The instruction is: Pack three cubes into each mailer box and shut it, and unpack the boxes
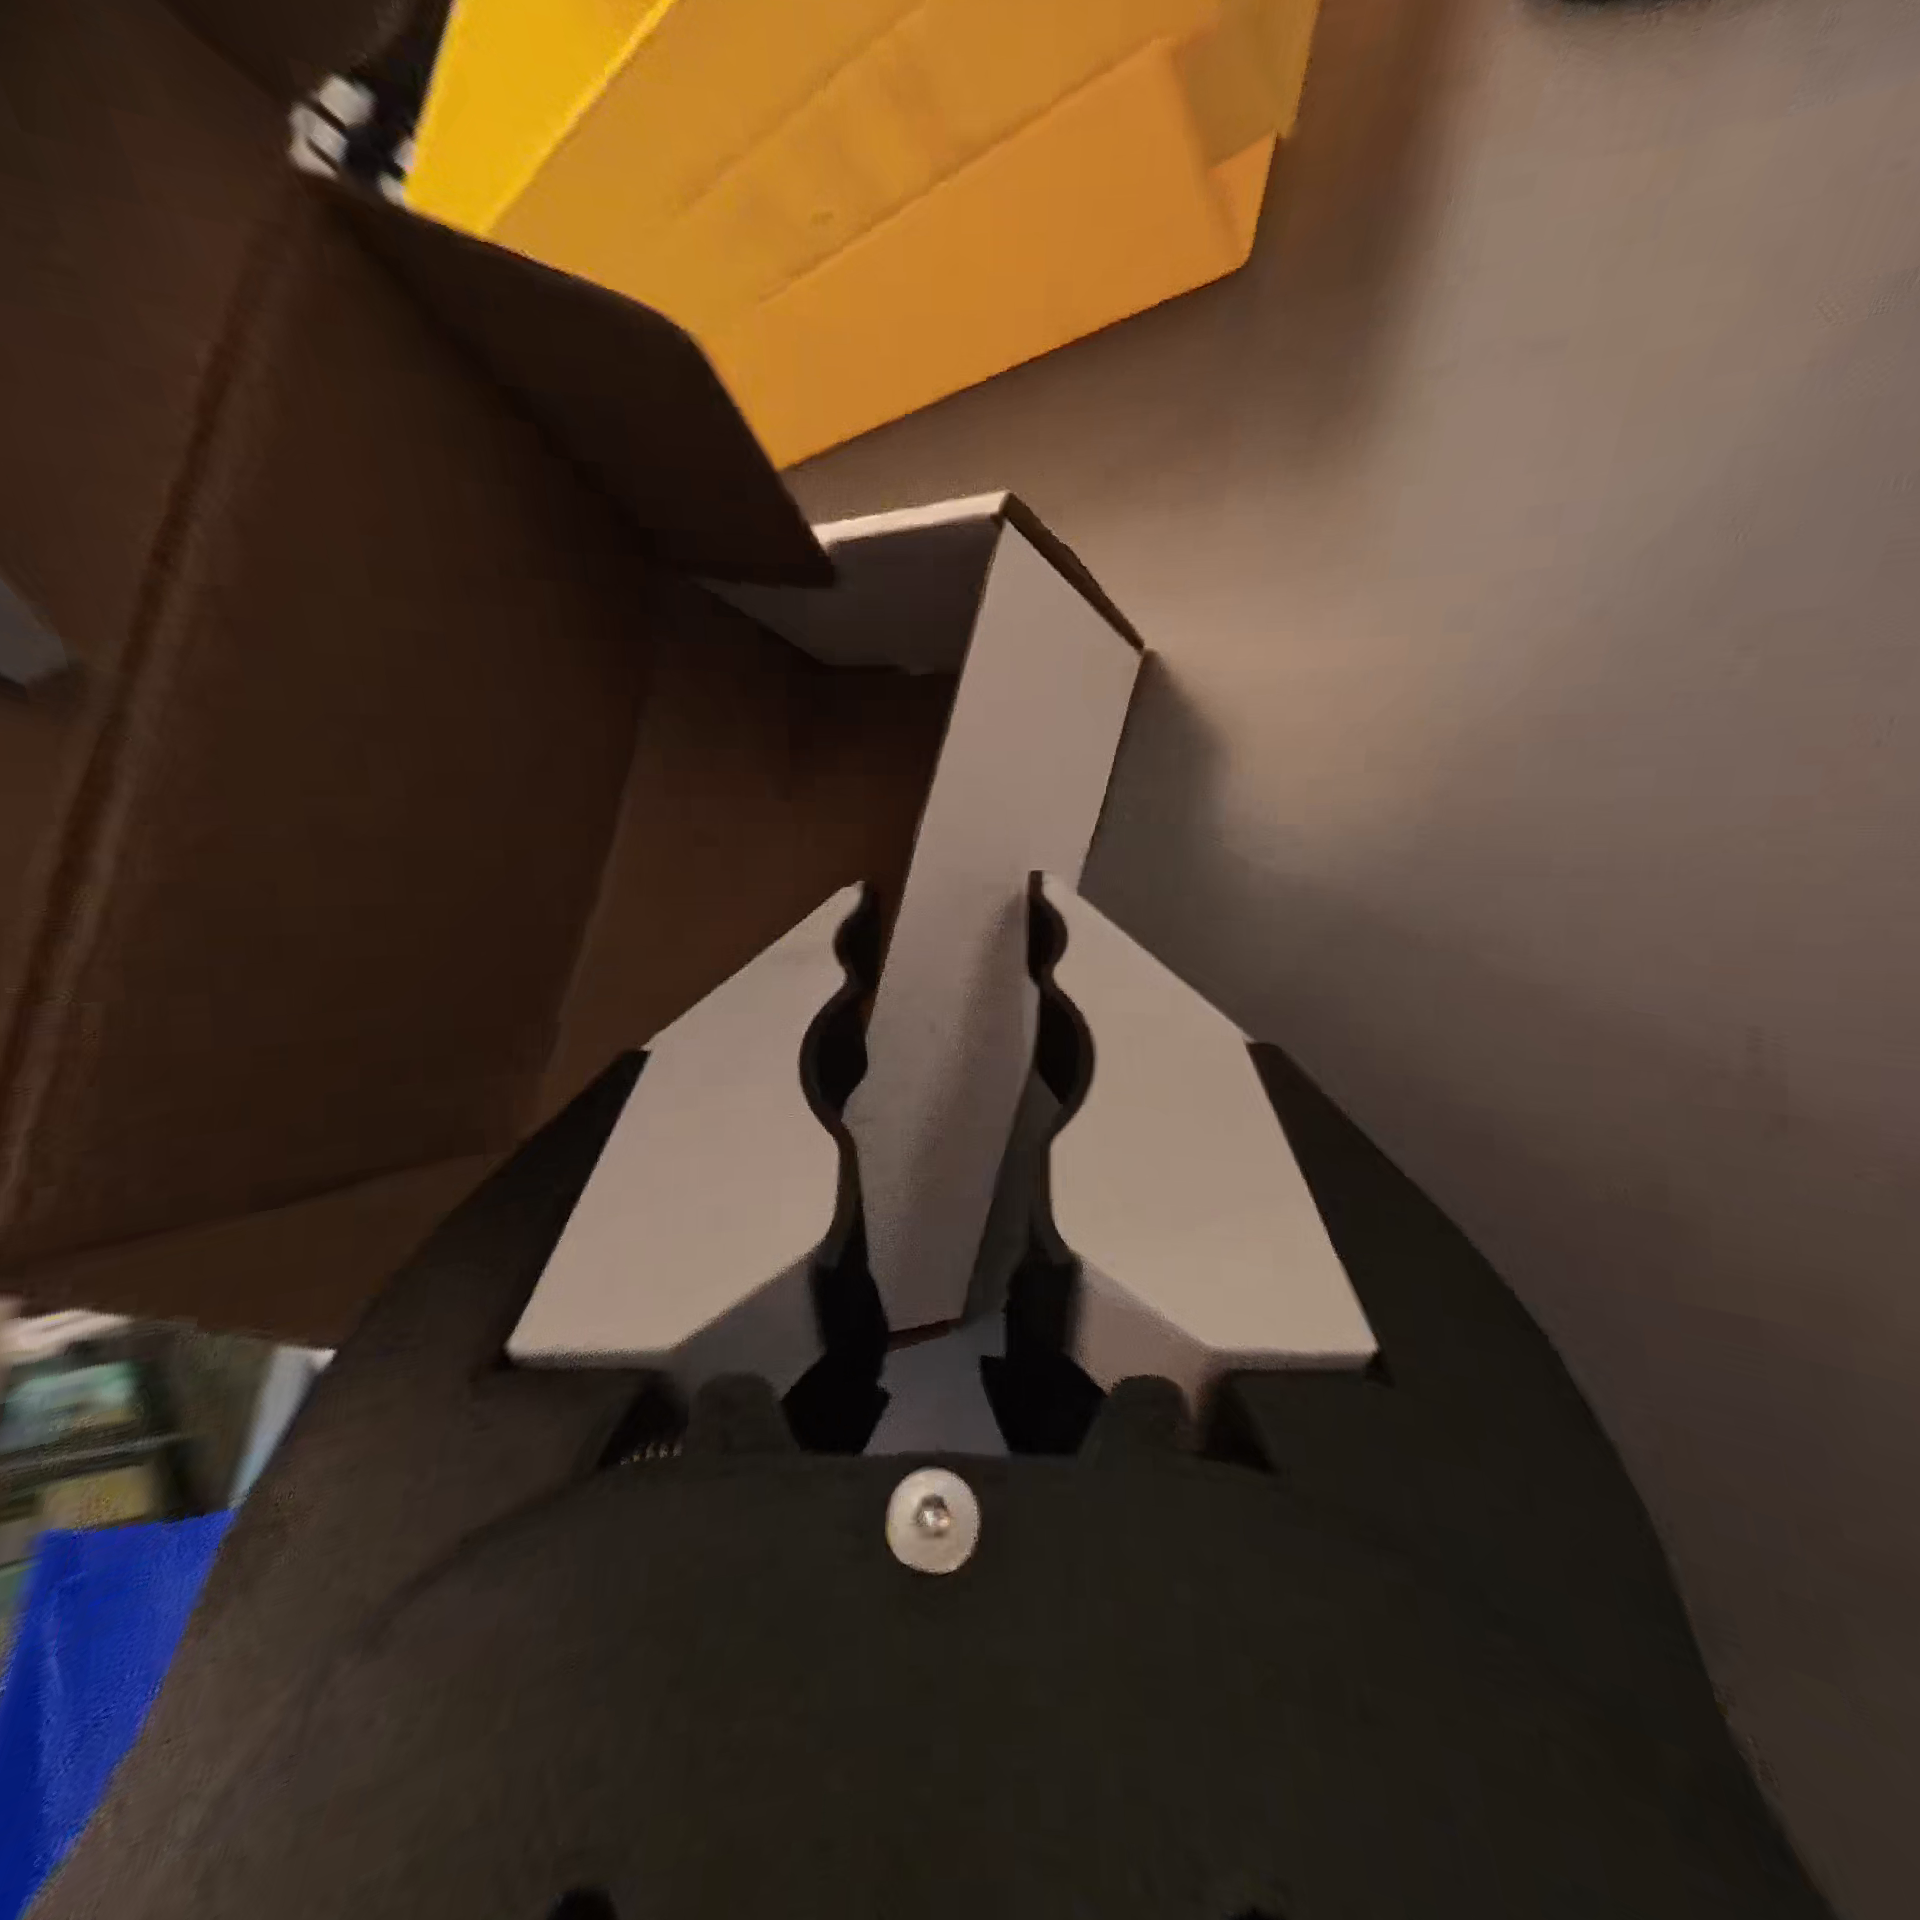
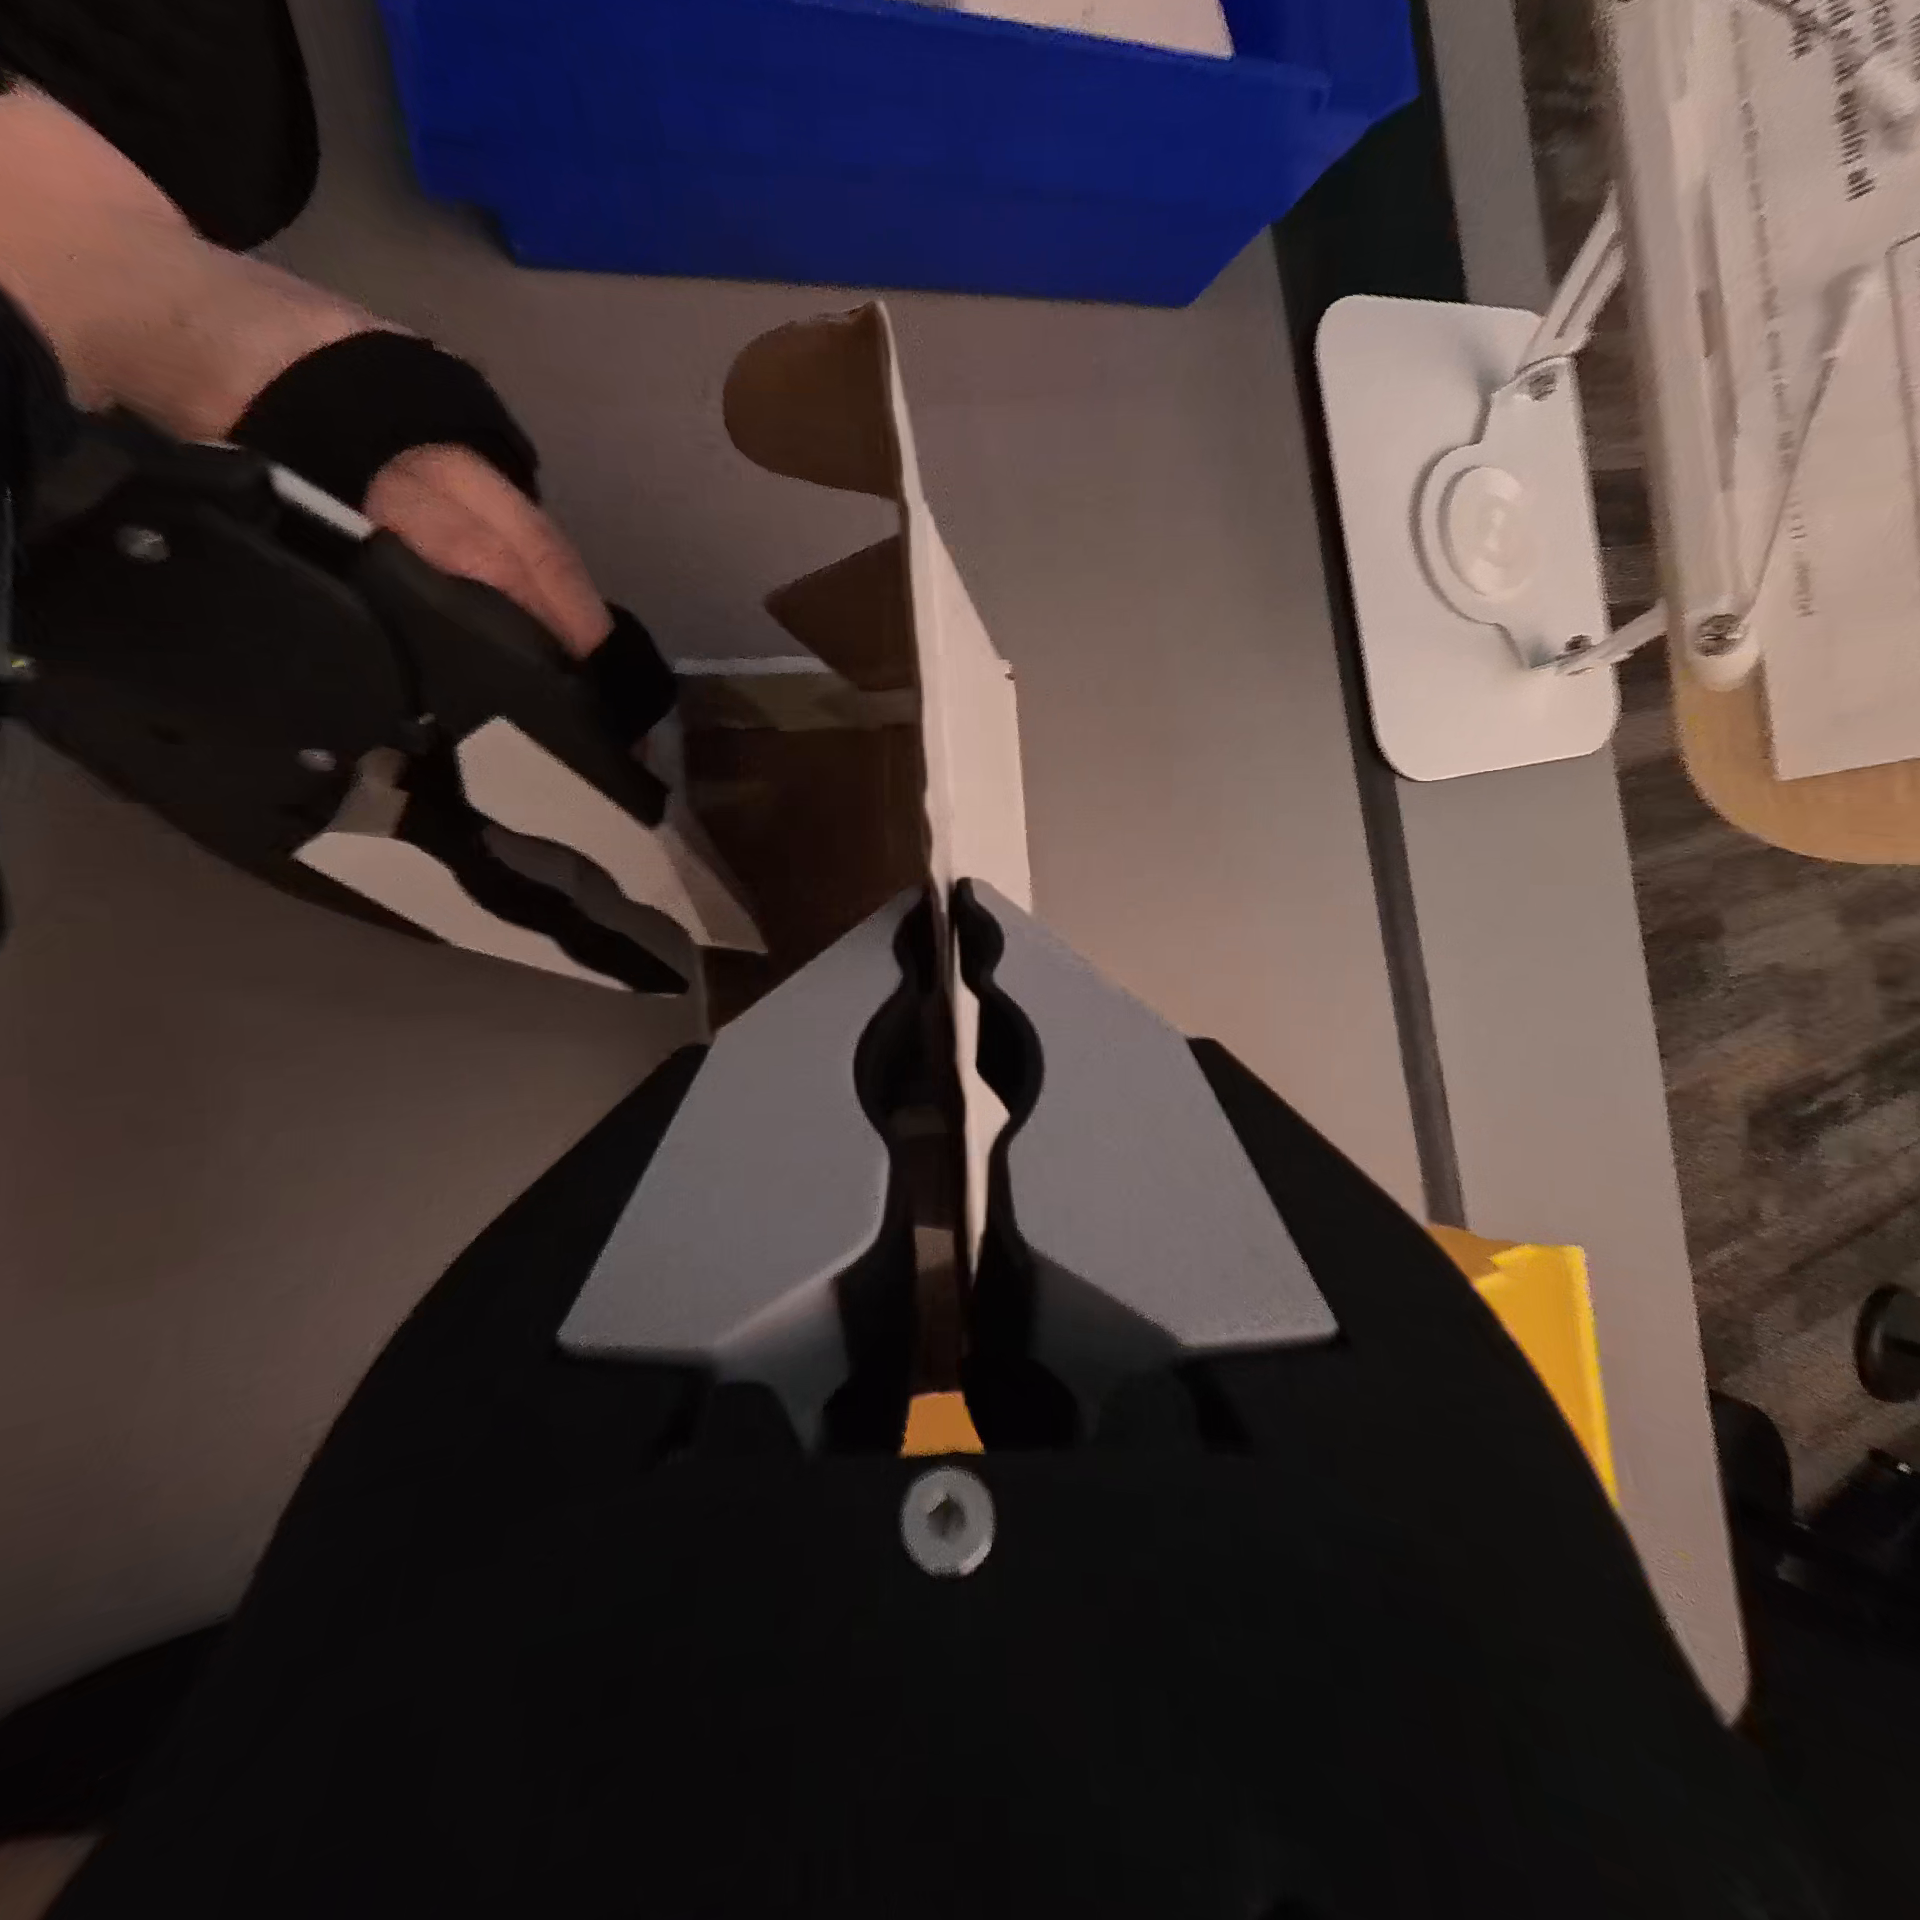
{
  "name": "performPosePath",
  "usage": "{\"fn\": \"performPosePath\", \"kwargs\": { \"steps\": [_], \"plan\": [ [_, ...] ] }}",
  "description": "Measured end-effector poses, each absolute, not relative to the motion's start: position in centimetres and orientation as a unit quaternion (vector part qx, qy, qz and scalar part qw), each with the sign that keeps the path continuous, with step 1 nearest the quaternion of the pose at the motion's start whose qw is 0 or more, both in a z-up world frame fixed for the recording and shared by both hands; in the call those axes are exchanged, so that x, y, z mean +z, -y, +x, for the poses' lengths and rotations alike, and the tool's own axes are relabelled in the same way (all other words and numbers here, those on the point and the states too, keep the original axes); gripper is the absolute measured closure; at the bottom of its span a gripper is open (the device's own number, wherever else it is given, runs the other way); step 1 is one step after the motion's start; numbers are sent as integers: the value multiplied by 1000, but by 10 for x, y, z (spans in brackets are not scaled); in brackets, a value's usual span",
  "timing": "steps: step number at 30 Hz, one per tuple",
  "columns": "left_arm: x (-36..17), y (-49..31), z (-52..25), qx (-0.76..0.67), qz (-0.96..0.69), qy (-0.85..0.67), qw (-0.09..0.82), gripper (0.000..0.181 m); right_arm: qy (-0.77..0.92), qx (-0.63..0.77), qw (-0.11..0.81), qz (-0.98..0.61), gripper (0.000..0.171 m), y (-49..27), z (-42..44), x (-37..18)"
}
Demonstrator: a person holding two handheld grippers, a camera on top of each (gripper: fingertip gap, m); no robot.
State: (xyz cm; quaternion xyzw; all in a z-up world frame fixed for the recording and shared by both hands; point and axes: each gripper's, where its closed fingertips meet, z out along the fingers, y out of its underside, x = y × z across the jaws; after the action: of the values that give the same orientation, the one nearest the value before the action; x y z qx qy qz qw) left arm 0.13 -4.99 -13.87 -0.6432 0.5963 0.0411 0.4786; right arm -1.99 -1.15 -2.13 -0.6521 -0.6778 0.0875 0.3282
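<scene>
Grey table (image 2: pixel 1195 582) bears a blue bin (image 2: pixel 831 135) beside patterned floor (image 2: pixel 1766 1039).

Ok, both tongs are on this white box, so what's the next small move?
Probably fold the lid down with the right tongs, which pinch its edge while it stands upright. The left tongs straddle a side wall of the box, steadying it. I cannot see any cubes inside, so check first.

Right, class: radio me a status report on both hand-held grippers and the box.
Left hand-held gripper astride box wall. Right hand-held gripper shut on lid. Mailer box open. No cubes seen.
</scene>
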Motion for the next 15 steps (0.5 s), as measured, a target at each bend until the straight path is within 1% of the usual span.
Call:
{"fn": "performPosePath", "kwargs": {
  "steps": [1,2,5,7,10,15],
  "plan": [
    [-138,49,0,63,-630,-603,485,159,667,72,356,-650,170,2,-20,-15],
    [-138,49,0,78,-623,-609,485,160,654,54,388,-647,170,-10,-20,-7],
    [-138,54,1,82,-624,-616,474,166,624,-20,482,-615,168,-46,-19,8],
    [-138,59,1,81,-620,-627,464,169,609,-93,515,-596,168,-69,-17,4],
    [-138,67,2,84,-610,-643,456,169,604,-163,506,-594,168,-89,-16,-17],
    [-138,73,6,84,-602,-652,454,165,606,-195,472,-609,167,-104,-14,-47]
  ]
}}
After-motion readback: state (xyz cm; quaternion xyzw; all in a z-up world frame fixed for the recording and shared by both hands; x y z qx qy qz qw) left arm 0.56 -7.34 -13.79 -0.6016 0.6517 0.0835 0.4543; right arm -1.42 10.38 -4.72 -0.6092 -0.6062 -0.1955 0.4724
